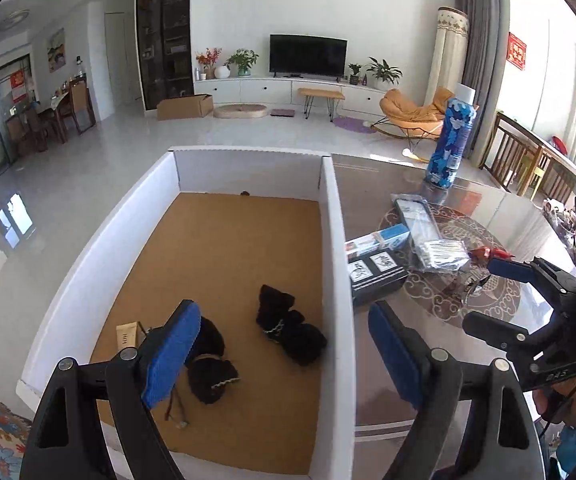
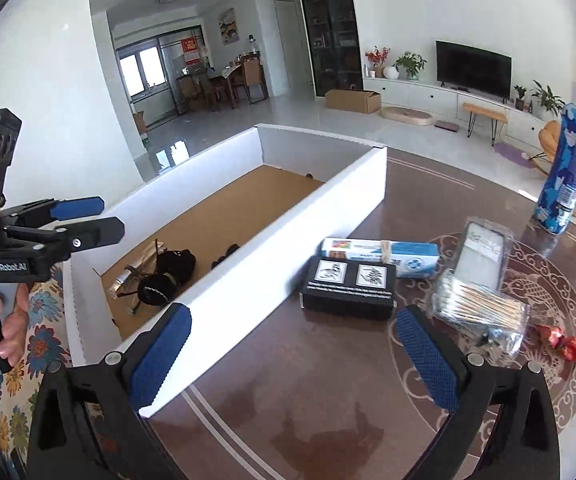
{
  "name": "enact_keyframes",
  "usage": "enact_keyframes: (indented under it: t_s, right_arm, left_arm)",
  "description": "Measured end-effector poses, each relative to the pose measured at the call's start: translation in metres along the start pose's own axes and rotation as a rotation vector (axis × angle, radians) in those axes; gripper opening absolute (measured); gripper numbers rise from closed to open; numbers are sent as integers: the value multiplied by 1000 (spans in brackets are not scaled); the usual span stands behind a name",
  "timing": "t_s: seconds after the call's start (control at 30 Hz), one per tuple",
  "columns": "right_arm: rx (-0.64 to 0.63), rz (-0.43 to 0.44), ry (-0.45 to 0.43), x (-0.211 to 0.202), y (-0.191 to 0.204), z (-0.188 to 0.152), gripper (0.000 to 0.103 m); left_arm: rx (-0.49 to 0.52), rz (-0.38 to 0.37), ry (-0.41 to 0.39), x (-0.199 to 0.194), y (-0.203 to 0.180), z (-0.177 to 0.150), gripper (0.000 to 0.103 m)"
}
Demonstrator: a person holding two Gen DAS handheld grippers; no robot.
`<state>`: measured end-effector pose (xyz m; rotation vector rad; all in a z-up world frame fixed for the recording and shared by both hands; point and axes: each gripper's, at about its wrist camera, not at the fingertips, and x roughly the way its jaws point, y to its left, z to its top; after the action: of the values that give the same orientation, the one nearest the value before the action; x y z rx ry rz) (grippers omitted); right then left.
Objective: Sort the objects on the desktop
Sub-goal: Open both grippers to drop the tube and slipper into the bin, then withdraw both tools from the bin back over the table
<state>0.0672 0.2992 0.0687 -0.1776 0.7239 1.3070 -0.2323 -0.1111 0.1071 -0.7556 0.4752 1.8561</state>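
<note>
Low in the right wrist view, the right gripper (image 2: 292,356) gapes wide and empty, like the left gripper (image 1: 284,348). Just beyond, centre frame, the black box (image 2: 348,286) touches the white tray (image 2: 288,236) wall; closing there risks pinching cardboard. Farther right, the cotton-swab bag (image 2: 480,304) looks slippery.

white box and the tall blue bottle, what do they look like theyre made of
White box: looks like cardboard, matte white walls with a raw brown floor and folded corner seams. Tall blue bottle: probably metal or hard plastic under a glossy printed blue-and-white wrap; highlights run down its side, but the core material cannot be told.
</note>
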Motion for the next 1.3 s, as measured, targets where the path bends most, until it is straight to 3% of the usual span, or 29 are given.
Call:
enact_keyframes:
  t_s: [0.1,0.23,0.33,0.47,0.67,0.83,0.97,1.3]
  right_arm:
    - [12,-121,15,-26,-52,-39,103]
    - [42,-283,110,-48,-124,-105,103]
    - [112,-335,177,-56,-165,-145,103]
    - [197,-365,214,-64,-193,-169,103]
    - [222,-352,266,-45,-202,-171,103]
    - [190,-328,248,-30,-202,-160,103]
    - [197,-350,193,-28,-203,-159,103]
    - [197,-351,192,-27,-203,-157,103]
  left_arm:
    - [70,-81,-12,-7,-57,-3,102]
    - [188,-188,51,15,-139,-25,103]
    - [262,-212,134,56,-189,-54,103]
    - [332,-191,208,109,-229,-92,103]
    - [318,-174,238,152,-241,-100,103]
    - [311,-204,241,172,-242,-89,103]
    - [305,-207,211,177,-242,-84,103]
    - [302,-207,206,178,-240,-84,103]
